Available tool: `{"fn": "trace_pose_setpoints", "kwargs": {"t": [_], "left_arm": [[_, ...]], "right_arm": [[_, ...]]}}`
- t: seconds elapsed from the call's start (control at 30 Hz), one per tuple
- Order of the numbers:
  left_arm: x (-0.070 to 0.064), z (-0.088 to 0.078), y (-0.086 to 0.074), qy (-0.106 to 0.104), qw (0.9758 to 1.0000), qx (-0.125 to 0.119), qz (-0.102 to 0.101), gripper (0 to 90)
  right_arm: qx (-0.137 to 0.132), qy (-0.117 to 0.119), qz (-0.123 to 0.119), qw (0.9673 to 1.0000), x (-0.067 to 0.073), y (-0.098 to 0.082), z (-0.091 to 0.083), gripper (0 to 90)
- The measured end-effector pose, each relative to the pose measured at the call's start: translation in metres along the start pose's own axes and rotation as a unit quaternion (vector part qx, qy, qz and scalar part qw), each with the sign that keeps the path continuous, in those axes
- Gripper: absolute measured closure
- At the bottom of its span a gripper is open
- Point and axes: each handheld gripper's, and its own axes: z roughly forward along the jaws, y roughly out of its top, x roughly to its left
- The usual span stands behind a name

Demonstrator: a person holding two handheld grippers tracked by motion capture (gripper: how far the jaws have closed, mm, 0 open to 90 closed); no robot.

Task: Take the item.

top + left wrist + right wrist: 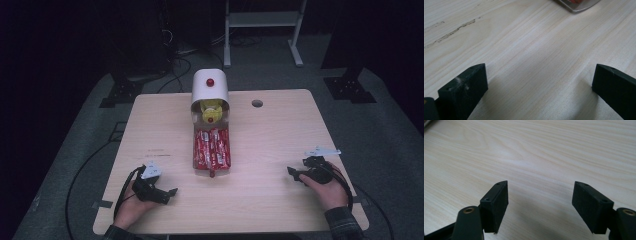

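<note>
Looking across the table (280, 150), we see the tray (212, 170) of red packets (212, 146) running lengthwise mid-table, ahead of both wide-open, empty grippers, left gripper (170, 194) slightly nearer than right gripper (292, 173).

- We see a pale wooden table (280, 130) with a round cable hole (257, 103).
- Grey carpet (385, 125) surrounds it.
- A white metal frame (262, 30) stands behind.
- Black cables (175, 60) trail into the dark.
</note>
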Motion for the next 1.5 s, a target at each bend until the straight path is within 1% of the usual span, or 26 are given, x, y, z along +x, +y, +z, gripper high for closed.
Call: {"fn": "trace_pose_setpoints", "kwargs": {"t": [0.13,0.23,0.27,0.3,0.33,0.43,0.6,0.9,0.97,1.5], "left_arm": [[0.000,0.000,0.000,0.000,1.0000,0.000,0.000,0.0],[0.000,0.000,0.000,0.000,1.0000,0.000,0.000,0.0],[0.000,0.000,0.000,0.000,1.0000,0.001,0.000,0.0],[0.000,0.000,0.000,0.000,1.0000,0.001,0.000,0.0],[0.000,0.000,0.000,0.000,1.0000,0.001,0.000,0.0],[0.000,0.000,0.000,0.000,1.0000,0.002,0.002,0.0],[0.000,0.000,0.000,0.000,1.0000,0.002,0.002,0.0],[0.000,0.000,0.000,0.000,1.0000,0.002,0.001,0.0],[0.000,0.000,0.000,0.000,1.0000,0.002,0.000,0.0],[0.000,0.000,0.000,0.000,1.0000,0.001,0.001,0.0]], "right_arm": [[-0.005,0.006,-0.004,1.0000,0.004,0.004,-0.002,29.3],[-0.003,0.009,-0.006,0.9999,0.006,0.006,-0.002,28.8],[-0.002,0.017,-0.003,0.9998,0.007,0.008,-0.002,28.9],[-0.002,0.017,-0.003,0.9998,0.007,0.008,-0.002,28.9],[-0.002,0.019,-0.007,0.9998,0.009,0.010,-0.003,29.1],[-0.004,0.022,-0.012,0.9997,0.011,0.013,-0.003,29.2],[-0.010,0.033,-0.014,0.9993,0.014,0.019,-0.003,29.4],[-0.018,0.040,-0.027,0.9987,0.021,0.031,-0.003,29.8],[-0.020,0.043,-0.026,0.9985,0.022,0.032,-0.003,30.0],[-0.036,0.064,-0.039,0.9966,0.034,0.055,-0.002,30.7]]}}
